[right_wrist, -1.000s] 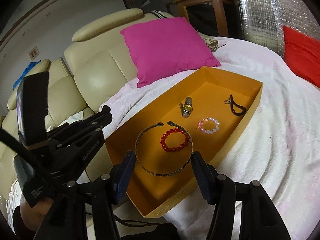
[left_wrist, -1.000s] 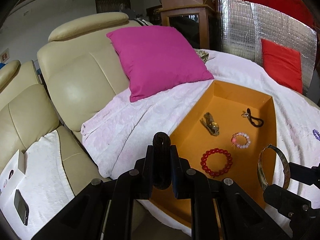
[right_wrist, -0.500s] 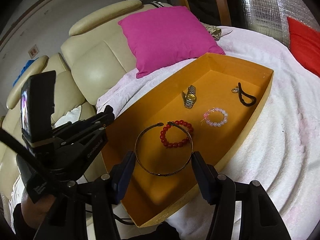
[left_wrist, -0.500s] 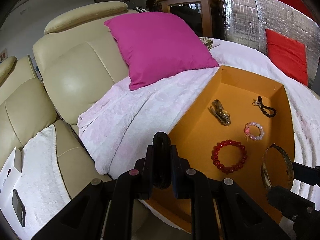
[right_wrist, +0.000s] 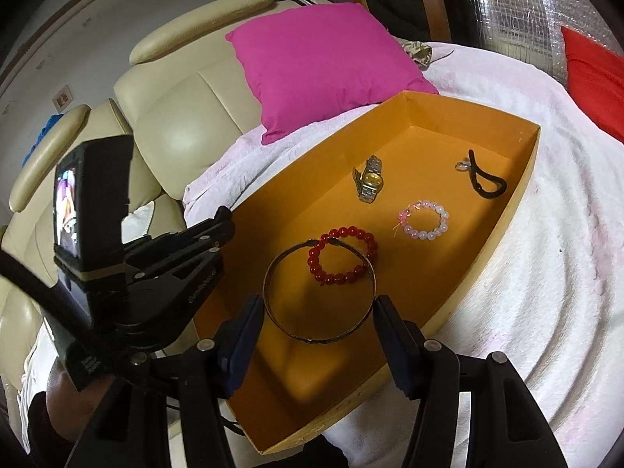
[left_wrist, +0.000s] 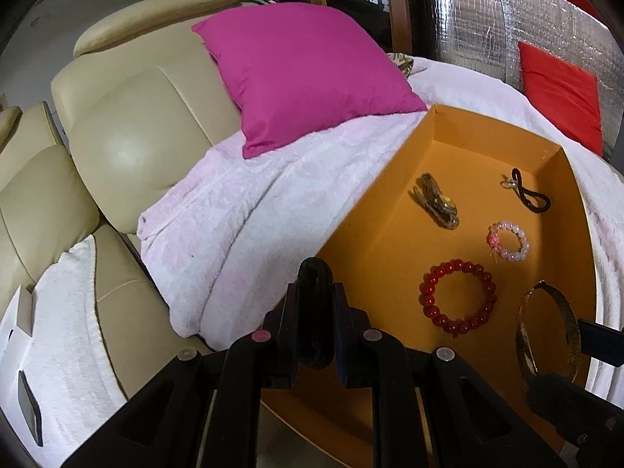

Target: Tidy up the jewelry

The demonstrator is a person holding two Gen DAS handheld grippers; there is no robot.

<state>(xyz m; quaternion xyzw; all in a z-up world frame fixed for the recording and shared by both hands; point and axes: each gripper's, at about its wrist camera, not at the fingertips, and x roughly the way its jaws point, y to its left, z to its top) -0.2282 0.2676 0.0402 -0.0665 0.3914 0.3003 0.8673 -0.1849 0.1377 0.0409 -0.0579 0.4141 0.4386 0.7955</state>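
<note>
Left wrist view: left gripper (left_wrist: pixel 315 304) clenched on dark bangle (left_wrist: pixel 314 292), at 6 o'clock, over near-left edge of orange box (left_wrist: pixel 374 199). Red bead bracelet (left_wrist: pixel 457 295) at 3 o'clock of it.

Right wrist view: right gripper (right_wrist: pixel 318 329) grasping open metal bangle (right_wrist: pixel 319 292) above box floor (right_wrist: pixel 429 148); watch (right_wrist: pixel 369 180) at 12 o'clock.

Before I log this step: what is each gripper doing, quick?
Left gripper: shut on a dark bangle.
Right gripper: shut on a thin metal bangle, held above the orange box.
</note>
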